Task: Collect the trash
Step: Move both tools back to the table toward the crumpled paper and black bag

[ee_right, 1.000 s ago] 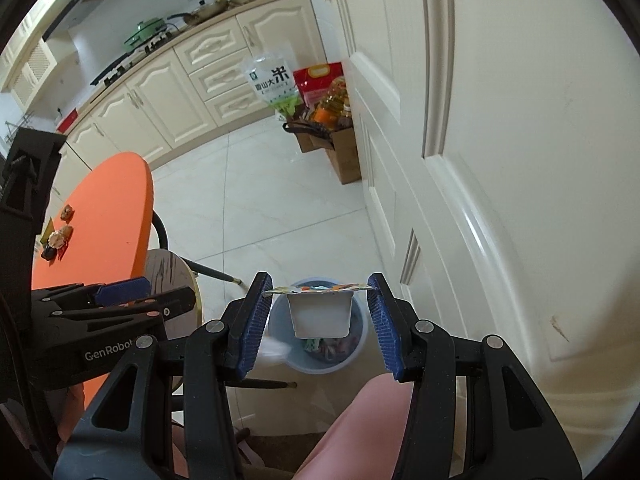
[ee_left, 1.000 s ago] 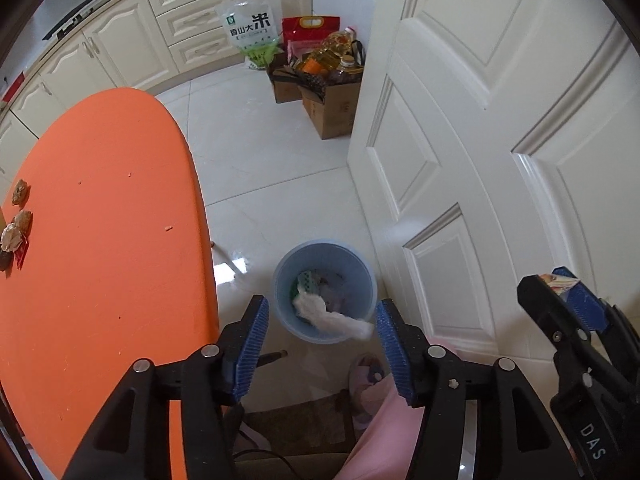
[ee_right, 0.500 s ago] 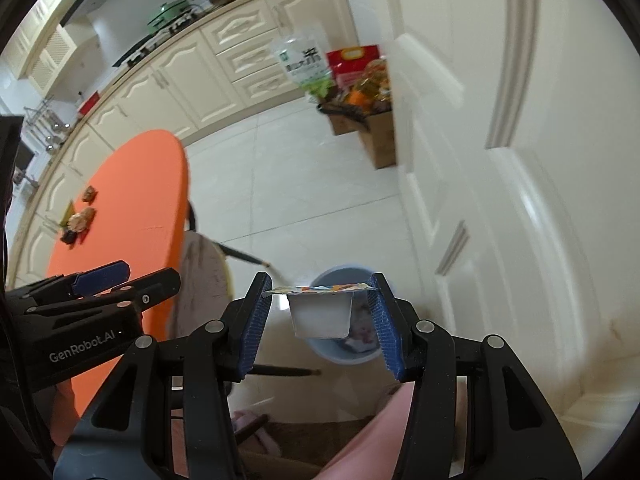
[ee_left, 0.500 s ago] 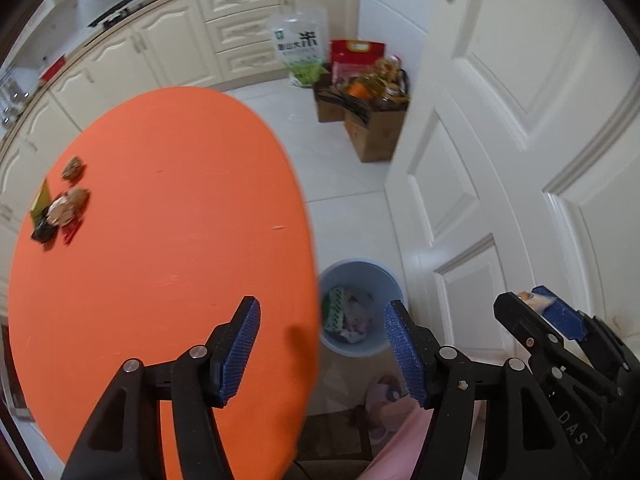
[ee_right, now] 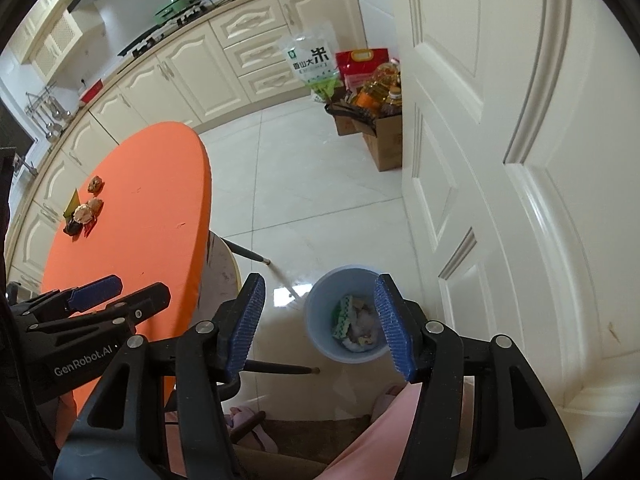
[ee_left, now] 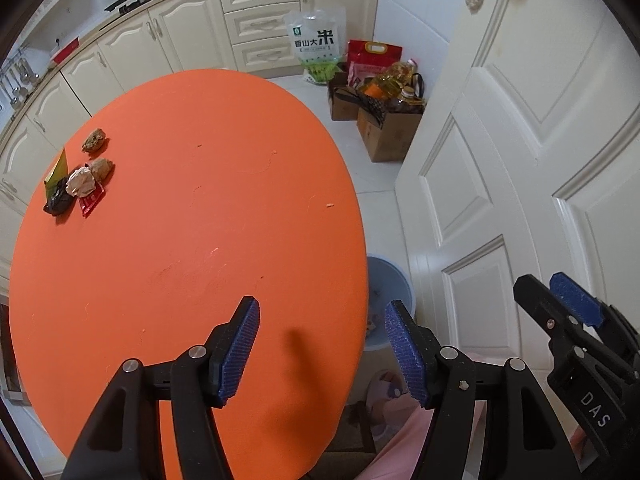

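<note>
A: Item one, the trash itself?

B: A small heap at the far left of the round orange bench (ee_left: pixel 192 240): a crumpled pale paper ball (ee_left: pixel 81 181), a black wrapper (ee_left: pixel 58 201), a flat red packet (ee_left: pixel 91 201), a green-and-yellow card (ee_left: pixel 56 170) and two brown crumbly lumps (ee_left: pixel 94 140), all touching or just beside one another. More scraps lie already inside the round pale-blue plastic bin (ee_right: pixel 349 314) on the white tiled floor (ee_right: pixel 320 184), just beside the bench's right edge and near the white panelled door (ee_left: pixel 520 160).

A: Item two, the tools?

B: Left gripper (ee_left: pixel 322 346): jaws about half open, nothing between them, held over the near part of the bench. Right gripper (ee_right: pixel 318 322): jaws opening, about half apart, empty, hanging above the bin.

A: Step in hand?

B: By my reading, a drop into the bin is finished and both tools are free; the fetch of the next piece has yet to begin.

A: Next move?

B: A reach across to the far-left heap, jaws wide enough for the paper ball or set low and flat for the packet, then a carry to the bin.

A: Surroundings?

B: Cream kitchen cabinets (ee_left: pixel 192 36) at the far side; cardboard boxes of groceries (ee_left: pixel 386 128) and a rice bag (ee_left: pixel 318 46) by the door.
</note>
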Motion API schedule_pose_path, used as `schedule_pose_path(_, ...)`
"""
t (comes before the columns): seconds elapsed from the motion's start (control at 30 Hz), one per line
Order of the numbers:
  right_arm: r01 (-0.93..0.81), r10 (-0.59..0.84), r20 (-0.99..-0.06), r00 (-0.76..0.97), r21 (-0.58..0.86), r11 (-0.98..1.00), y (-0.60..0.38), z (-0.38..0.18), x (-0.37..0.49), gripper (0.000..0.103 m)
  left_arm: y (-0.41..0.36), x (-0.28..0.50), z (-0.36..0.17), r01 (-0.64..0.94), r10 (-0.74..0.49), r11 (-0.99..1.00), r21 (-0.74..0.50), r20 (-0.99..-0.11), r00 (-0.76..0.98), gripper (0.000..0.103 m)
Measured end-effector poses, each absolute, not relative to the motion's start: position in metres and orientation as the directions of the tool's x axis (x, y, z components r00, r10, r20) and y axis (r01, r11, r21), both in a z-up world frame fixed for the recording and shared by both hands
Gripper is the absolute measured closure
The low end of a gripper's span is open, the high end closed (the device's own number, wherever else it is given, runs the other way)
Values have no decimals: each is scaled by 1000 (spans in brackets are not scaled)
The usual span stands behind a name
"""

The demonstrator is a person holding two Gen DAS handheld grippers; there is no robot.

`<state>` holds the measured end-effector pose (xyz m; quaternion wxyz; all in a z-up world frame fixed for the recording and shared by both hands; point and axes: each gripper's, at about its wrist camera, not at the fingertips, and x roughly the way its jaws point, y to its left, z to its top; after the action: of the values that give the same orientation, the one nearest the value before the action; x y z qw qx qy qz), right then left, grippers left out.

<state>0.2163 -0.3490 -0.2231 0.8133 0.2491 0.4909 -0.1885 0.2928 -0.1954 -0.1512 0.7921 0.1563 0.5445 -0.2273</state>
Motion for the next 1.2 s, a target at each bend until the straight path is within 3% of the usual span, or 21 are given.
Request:
schedule_pose_path(0.53, 406, -49, -861, 507, 188, 894, -260, -177, 253, 43, -69, 292, -113, 372, -178, 928, -23, -904, 388, 42)
schedule_pose_path(0.63, 367, -26, -852, 522, 197, 909, -238, -171, 265, 36, -38, 294, -108, 310, -162, 950, -31, -899, 407, 42)
schedule_pose_path(1.03, 172, 97, -833, 544, 224, 959, -151, -162, 351, 36, 69, 323, -92, 83, -80, 995, -47, -883, 462, 42)
schedule_pose_path(1.2, 96, 151, -840, 522, 233, 968, -129, -172, 402, 44, 97, 354, -92, 29, -67, 998, -60, -883, 464, 42)
